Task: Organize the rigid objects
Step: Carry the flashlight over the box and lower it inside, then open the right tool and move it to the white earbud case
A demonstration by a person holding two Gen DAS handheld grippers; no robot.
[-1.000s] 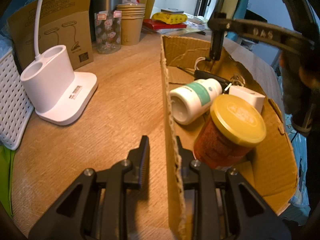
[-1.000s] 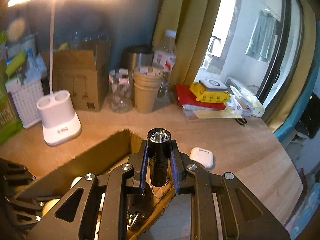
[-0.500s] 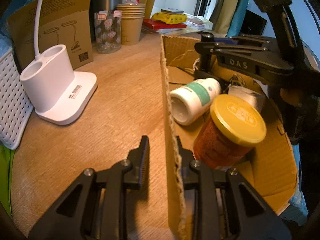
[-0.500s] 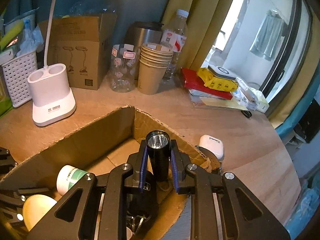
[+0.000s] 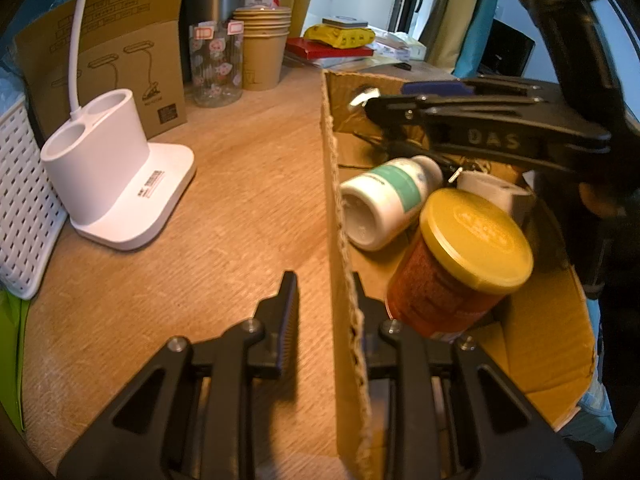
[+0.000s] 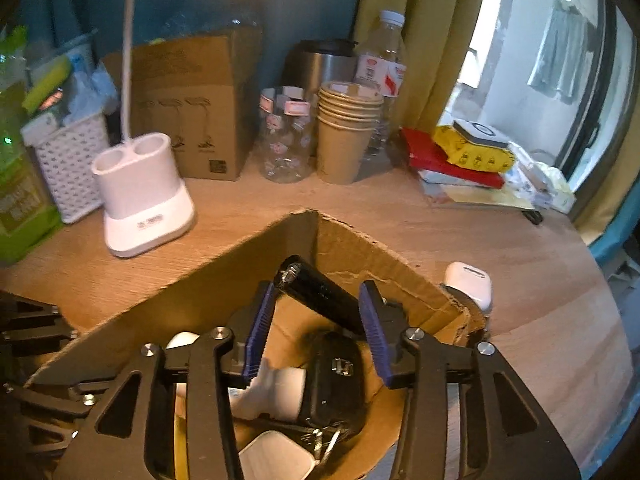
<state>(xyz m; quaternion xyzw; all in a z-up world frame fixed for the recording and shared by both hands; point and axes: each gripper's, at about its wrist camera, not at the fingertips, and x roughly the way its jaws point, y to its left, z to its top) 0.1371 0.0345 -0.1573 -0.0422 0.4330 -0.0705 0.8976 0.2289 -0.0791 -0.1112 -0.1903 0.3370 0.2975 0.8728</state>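
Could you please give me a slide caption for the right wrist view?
Right gripper opening, releasing black flashlight into cardboard box.

Cardboard box [image 6: 224, 268]: open-topped, being stood on the desk. Black flashlight [image 6: 320, 296]: being tilted inside, lens end raised. White bottle [image 5: 388, 200]: green label, being laid on its side. Orange jar [image 5: 452, 272]: yellow lid, being leaned. White earbud case [image 6: 470, 284]: being kept outside, just beside the box corner.

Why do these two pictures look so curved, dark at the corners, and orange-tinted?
Left wrist view: the fisheye lens bends the cardboard box wall and blackens the corners; warm light tints the wooden table. Right wrist view: same bending, with the window washed out.
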